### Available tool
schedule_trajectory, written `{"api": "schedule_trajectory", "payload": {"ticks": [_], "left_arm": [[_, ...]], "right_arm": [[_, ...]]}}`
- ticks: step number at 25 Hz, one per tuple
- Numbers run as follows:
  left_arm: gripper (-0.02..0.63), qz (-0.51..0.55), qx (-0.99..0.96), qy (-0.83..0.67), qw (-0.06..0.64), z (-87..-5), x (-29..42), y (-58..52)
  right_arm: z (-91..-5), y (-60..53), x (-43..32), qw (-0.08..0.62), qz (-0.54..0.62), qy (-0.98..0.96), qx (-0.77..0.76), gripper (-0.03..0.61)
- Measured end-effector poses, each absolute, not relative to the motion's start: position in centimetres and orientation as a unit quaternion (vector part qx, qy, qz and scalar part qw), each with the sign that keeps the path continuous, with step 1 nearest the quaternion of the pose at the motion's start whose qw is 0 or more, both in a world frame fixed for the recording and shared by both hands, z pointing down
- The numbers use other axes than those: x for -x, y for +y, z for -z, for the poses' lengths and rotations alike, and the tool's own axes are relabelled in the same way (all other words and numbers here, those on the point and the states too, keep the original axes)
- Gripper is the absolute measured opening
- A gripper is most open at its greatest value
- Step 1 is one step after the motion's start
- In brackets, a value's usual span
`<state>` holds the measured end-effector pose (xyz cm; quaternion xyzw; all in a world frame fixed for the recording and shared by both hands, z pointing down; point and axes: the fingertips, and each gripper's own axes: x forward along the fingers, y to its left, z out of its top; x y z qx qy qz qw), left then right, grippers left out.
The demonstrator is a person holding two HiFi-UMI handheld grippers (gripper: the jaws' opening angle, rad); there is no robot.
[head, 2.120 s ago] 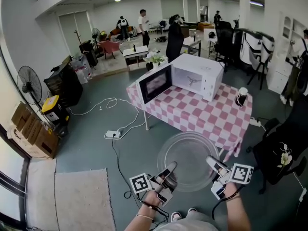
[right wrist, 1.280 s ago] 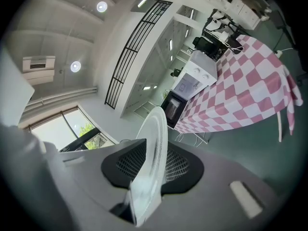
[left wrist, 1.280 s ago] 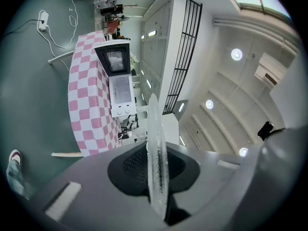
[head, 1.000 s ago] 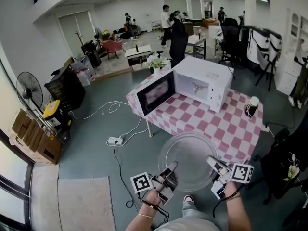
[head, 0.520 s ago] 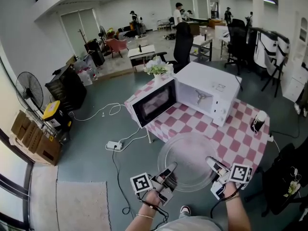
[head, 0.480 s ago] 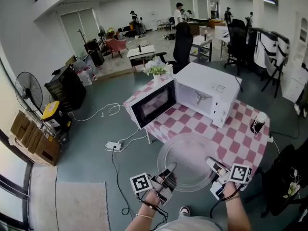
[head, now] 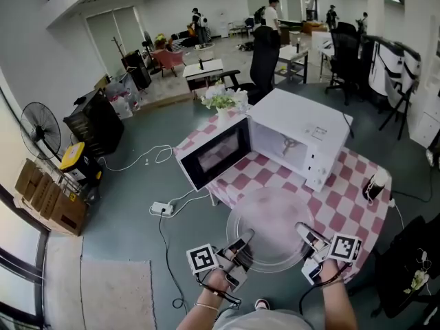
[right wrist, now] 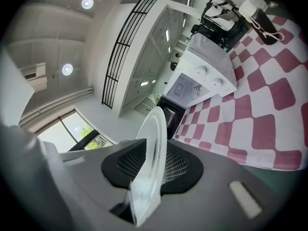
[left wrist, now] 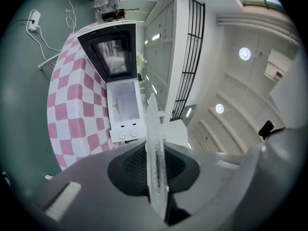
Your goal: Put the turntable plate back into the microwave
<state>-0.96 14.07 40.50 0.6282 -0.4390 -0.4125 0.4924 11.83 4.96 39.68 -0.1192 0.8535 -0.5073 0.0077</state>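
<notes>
1. The head view alone shows the whole round of the glass turntable plate [head: 269,227]. It is held about level between the left gripper [head: 245,242] and the right gripper [head: 303,231], over the near edge of the bench [head: 347,199] and well short of the microwave [head: 300,137].
2. The two gripper views show the plate only edge-on, as a thin pale blade. The left gripper view has its jaws clenched on the plate's rim. The right gripper view shows the same grasp on the opposite rim, with its jaws set a little wider.
3. The left gripper view looks straight into the white cavity, with two round knobs below it in that picture.
4. The right gripper view takes in a dark cup [right wrist: 262,17] with a pale lid at the bench's far side.
5. The microwave door [head: 213,153] is swung wide to the left and overhangs the corner of the pink-and-white checked cloth. The open cavity faces the plate, and a small hub [head: 289,145] stands on its floor.
6. A vase of white flowers [head: 223,100] stands behind the door. On the floor to the left lie a power strip [head: 161,208] and a standing fan [head: 38,124].
7. The plate is clear and slightly frosted, and the checks show through it.
</notes>
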Motion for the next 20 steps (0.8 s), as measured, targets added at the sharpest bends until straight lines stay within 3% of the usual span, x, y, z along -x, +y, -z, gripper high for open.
{"api": "schedule_trajectory", "payload": {"ticks": [6,20], "left_arm": [[0.025,0.406,-0.629,-0.442,0.494,-41.5,1.9,12.3],[0.026,0.355,-0.671,-0.386,0.523,-41.4,8.6,2.1]], "right_arm": [[-42.3,3.4,-12.0,-0.013,0.539,0.826,0.165,0.084],[-41.6,-4.4,-6.2,0.041,0.524,0.824,0.211,0.084]]}}
